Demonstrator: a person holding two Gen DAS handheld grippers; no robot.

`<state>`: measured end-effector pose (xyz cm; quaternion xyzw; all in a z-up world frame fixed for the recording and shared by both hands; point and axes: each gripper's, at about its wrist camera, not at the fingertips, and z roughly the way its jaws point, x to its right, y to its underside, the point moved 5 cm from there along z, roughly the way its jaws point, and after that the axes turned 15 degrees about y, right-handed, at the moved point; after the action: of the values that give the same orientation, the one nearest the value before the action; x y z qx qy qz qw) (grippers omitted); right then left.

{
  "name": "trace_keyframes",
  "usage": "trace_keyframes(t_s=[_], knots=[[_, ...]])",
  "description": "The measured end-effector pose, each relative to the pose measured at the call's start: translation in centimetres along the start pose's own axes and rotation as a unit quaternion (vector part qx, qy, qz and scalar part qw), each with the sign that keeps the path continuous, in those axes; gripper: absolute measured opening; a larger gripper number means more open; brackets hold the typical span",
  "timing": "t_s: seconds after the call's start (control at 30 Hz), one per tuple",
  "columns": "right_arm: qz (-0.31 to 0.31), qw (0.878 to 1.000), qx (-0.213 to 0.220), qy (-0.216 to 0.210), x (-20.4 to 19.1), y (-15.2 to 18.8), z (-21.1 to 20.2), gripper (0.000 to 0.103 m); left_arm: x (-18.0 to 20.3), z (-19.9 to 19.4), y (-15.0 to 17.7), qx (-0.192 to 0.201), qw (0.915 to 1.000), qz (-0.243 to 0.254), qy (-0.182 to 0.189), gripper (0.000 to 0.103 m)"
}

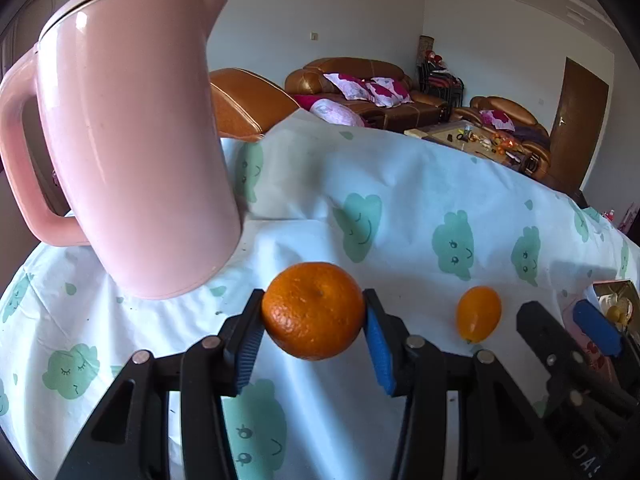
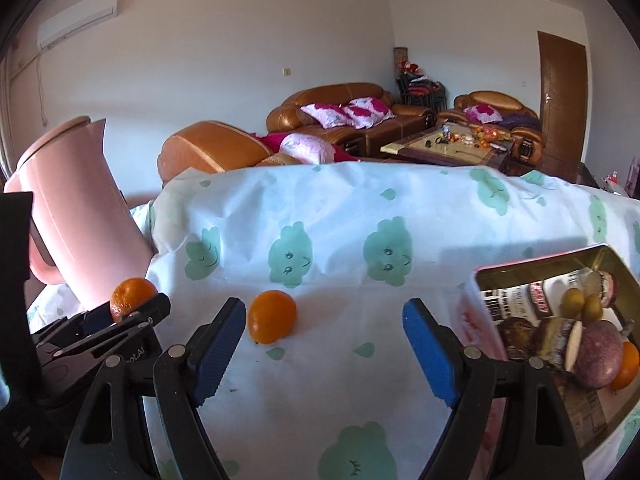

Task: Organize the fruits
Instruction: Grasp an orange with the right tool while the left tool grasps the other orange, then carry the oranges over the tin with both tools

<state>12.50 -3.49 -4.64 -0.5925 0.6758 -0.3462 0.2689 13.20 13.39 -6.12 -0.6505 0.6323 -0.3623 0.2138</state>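
1. Two oranges lay on the cloth; your left gripper [image 1: 313, 312] clasped the mandarin [image 1: 313, 311] at lower centre.
2. Your right gripper [image 2: 324, 344] gaped empty beside the small orange [image 2: 272, 317].
3. Soft-skinned and round, it probably needed gentle pressure across its middle.

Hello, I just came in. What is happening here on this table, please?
A person with a gripper in each hand is sorting fruit. The left gripper is closed on a mandarin beside the pink kettle. The right gripper is open and empty, with a smaller orange fruit on the tablecloth near its left finger. A tin box on the right already holds several fruits.
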Motion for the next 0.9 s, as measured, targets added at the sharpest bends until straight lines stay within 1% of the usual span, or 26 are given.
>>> trace_keyframes(t_s=[0.03,0.07,0.1,0.13,0.2,0.23,0.3,0.43,0.5,0.67,0.9], knots=[[-0.008,1.0,-0.012,-0.008,-0.8,-0.1,0.7,0.082,-0.5,-0.1,-0.2,0.004,1.0,-0.002,-0.007,0.049],[-0.017,0.999,-0.024,-0.013,-1.6,-0.1,1.4,0.079,-0.8,-0.2,-0.3,0.007,0.9999,-0.003,-0.014,0.049],[-0.025,0.999,-0.034,-0.014,-2.3,-0.1,2.0,0.073,-1.1,-0.1,-0.3,0.008,0.9998,-0.005,-0.019,0.049],[-0.033,0.998,-0.046,-0.015,-2.9,-0.1,2.6,0.069,-1.3,-0.1,-0.3,0.009,0.9997,-0.006,-0.022,0.049],[-0.048,0.996,-0.068,-0.021,-3.9,0.1,3.7,0.054,-1.6,-0.2,-0.4,0.012,0.9995,-0.009,-0.027,0.049],[-0.054,0.995,-0.078,-0.022,-4.3,0.3,4.1,0.05,-1.7,-0.2,-0.5,0.013,0.9994,-0.009,-0.03,0.049],[-0.061,0.994,-0.089,-0.022,-4.7,0.5,4.5,0.037,-1.8,-0.3,-0.7,0.015,0.9994,-0.008,-0.031,0.049],[-0.054,0.994,-0.088,-0.031,-4.2,0.8,4.0,0.037,-1.3,-1.0,-0.3,0.022,0.9993,-0.002,-0.029,0.049],[-0.048,0.995,-0.079,-0.031,-3.4,0.9,3.3,0.037,-0.9,-1.3,-0.1,0.027,0.9993,0.003,-0.026,0.049],[-0.035,0.999,-0.032,-0.024,-0.9,1.5,0.2,0.037,0.5,-2.1,0.1,0.042,0.9988,0.013,-0.022,0.049],[-0.016,1.0,0.016,-0.009,3.2,2.4,-3.4,0.037,3.4,-2.8,1.3,0.05,0.9981,0.033,-0.014,0.049]])
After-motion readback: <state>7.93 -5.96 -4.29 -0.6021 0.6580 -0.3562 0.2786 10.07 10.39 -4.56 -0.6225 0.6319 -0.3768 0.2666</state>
